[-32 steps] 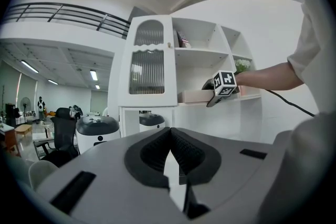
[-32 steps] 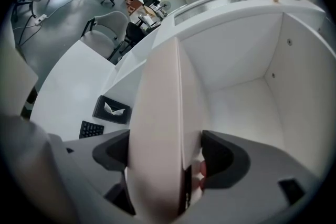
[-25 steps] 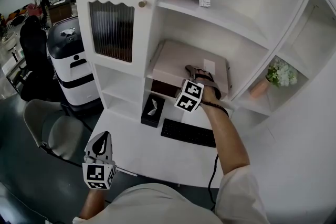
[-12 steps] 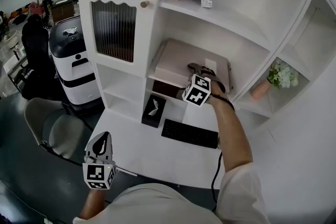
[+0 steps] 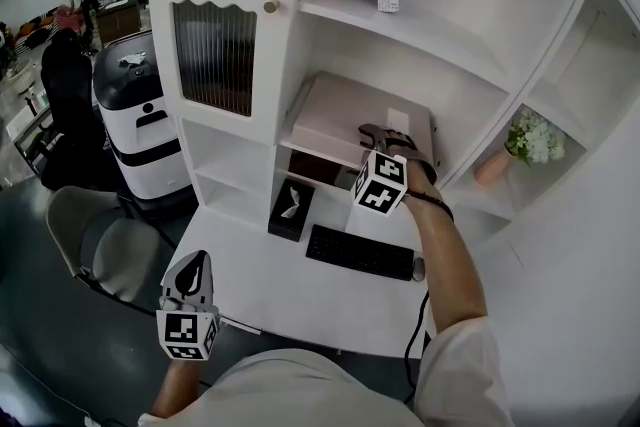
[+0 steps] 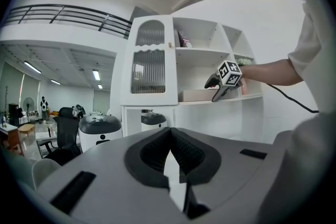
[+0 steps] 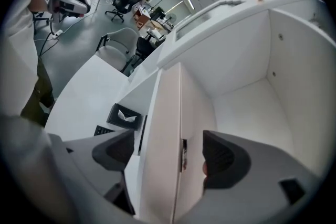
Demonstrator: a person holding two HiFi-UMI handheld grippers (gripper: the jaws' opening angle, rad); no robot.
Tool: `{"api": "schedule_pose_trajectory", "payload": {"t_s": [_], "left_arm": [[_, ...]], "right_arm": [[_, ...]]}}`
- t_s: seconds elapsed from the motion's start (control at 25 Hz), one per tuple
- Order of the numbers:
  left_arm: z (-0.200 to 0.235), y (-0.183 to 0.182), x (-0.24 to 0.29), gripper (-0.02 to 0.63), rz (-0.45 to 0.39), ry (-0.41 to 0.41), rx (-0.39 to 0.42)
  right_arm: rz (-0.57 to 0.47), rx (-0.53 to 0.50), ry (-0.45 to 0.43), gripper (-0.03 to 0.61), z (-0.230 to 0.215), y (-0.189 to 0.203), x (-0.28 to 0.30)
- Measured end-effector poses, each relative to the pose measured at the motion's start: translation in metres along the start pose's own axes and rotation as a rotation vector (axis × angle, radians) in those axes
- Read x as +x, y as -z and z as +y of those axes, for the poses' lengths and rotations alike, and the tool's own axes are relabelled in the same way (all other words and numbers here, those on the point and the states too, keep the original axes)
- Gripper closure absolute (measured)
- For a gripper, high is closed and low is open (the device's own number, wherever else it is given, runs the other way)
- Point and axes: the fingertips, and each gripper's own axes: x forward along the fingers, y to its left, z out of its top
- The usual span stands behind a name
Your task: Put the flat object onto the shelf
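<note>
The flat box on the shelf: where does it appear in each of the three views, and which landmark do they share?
Head view: the flat box lies at centre, in the open middle bay of the white cabinet.
Left gripper view: the box is small, right of centre, in that bay.
Right gripper view: the box is large, low at centre, seen edge-on.
Shared landmark: the white cabinet around it.

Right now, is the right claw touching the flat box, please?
Apart. The right gripper view shows the box between the pads of the right claw with gaps on both sides, though the jaws have just been closing.
</note>
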Motion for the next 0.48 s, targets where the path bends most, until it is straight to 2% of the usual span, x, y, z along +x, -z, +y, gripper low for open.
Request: {"api": "schedule_pose_trajectory", "payload": {"t_s": [0.16,0.48], "left_arm": [[-0.009,-0.002,0.001,0.612,-0.004,0.02,0.005],[-0.022,-0.004,0.004,0.612,-0.009,0.054,0.011]], "right_arm": [[-0.05,0.044,0.049,0.192,0.002,-0.009,-0.028],[-0.197,0.21,0.178,0.287,0.01,-0.024,-0.093]]}}
